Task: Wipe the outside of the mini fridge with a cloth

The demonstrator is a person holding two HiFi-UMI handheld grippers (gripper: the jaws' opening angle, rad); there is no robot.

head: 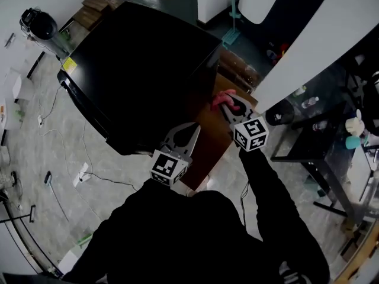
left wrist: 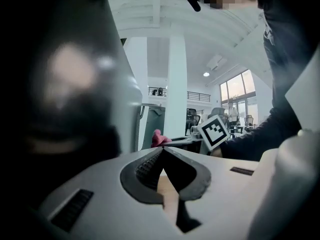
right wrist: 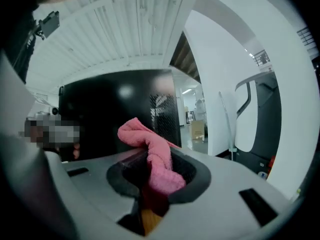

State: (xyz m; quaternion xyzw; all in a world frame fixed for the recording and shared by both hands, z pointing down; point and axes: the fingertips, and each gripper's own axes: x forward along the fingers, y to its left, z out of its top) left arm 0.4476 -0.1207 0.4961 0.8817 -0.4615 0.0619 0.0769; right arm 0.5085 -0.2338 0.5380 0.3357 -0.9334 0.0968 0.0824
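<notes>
Right tool (right wrist: pixel 156 160) tight around pink cloth (right wrist: pixel 136 132)

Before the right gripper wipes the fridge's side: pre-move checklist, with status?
1. Pink cloth clamped in the right gripper: ok.
2. Cloth sticks out past the jaws, so there is enough to wipe with: ok.
3. Cloth touching the mini fridge: cannot tell. It is beside the fridge's right wall.
4. Left gripper shut, with nothing in it: ok.
5. Left gripper apart from the right gripper, at the fridge's near edge: ok.
</notes>
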